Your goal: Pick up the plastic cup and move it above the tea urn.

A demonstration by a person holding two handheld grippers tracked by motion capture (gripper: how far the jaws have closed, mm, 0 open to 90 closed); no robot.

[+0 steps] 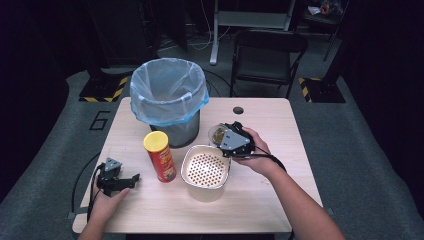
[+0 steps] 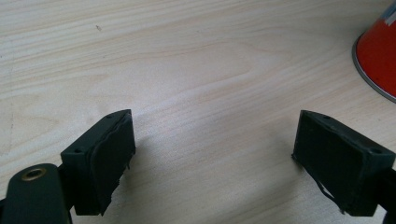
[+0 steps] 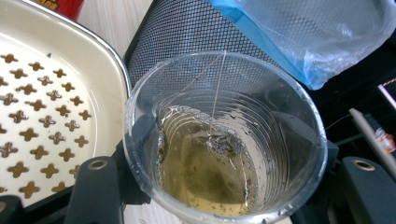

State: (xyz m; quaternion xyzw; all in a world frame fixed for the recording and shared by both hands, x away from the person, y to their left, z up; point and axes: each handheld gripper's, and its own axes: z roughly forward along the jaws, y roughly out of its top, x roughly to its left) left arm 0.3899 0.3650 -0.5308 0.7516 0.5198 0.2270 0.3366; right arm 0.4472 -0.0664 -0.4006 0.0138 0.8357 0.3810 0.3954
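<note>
While clamped in right tongs (image 3: 224, 186), cup (image 3: 224, 140) reveals teabag (image 3: 205, 163) inside.

A light wooden desk (image 1: 150, 205) fills the middle of the high view, and a dark hole (image 1: 238, 110) sits near its upper edge. At the desk's upper left stands a black mesh bin (image 1: 180, 131) lined with a pale blue bag (image 1: 167, 92), and just below it, left of centre, a red crisp can (image 1: 160, 156) with a yellow lid stands upright. A dark folding chair (image 1: 267, 57) stands on the grey floor (image 1: 350, 150) at the upper right.
</note>
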